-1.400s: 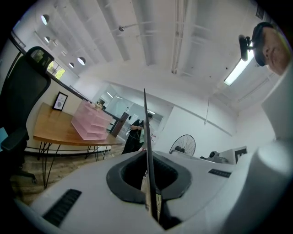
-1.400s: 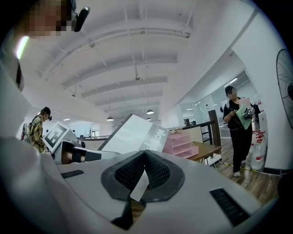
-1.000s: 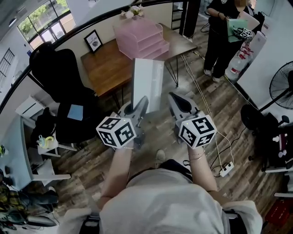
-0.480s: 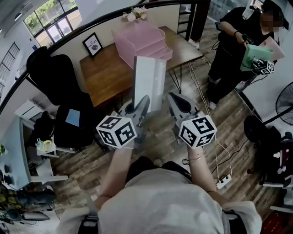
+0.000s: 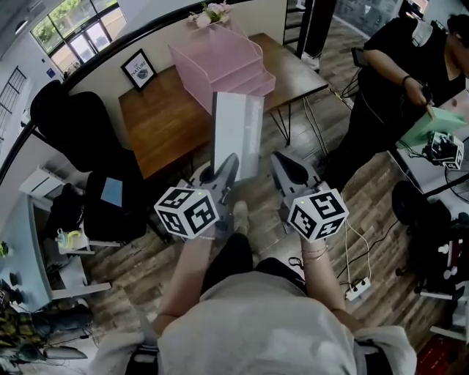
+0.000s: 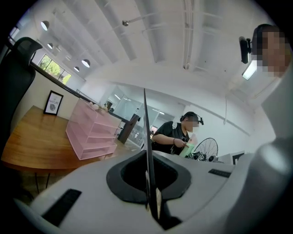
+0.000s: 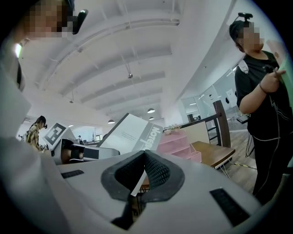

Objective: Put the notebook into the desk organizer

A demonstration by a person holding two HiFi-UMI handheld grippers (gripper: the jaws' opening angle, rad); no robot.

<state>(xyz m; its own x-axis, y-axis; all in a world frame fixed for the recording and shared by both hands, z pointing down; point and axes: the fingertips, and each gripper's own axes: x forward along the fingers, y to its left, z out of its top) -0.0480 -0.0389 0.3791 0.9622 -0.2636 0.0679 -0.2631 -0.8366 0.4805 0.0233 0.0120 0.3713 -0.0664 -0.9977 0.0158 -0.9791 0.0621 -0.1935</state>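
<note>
A wooden plank floor [image 5: 139, 260] fills most of the head view, and a brown wooden desk [image 5: 165, 121] stands on it against the wall, with a black office chair [image 5: 80, 139] at its left. Another person [image 5: 396, 80] in dark clothes stands off to the right, holding something green. On the far end of the desk sits the pink desk organizer [image 5: 220, 62], its stepped trays facing forward and empty as far as can be seen. The notebook [image 5: 236, 135], pale grey and white, is held upright in the air in front of the desk, near the organizer but not in it. The left gripper [image 5: 226, 165] has it by the lower edge; in the left gripper view the jaws are pressed tight on the thin notebook, which shows edge-on as a dark line running up between them. The right gripper [image 5: 282, 162] is just beside the notebook on its right, apart from it, its jaws closed together with nothing between them. A small framed picture [image 5: 138, 68] leans on the wall at the back of the desk, and a small bunch of flowers [image 5: 212, 12] stands behind the organizer.
</note>
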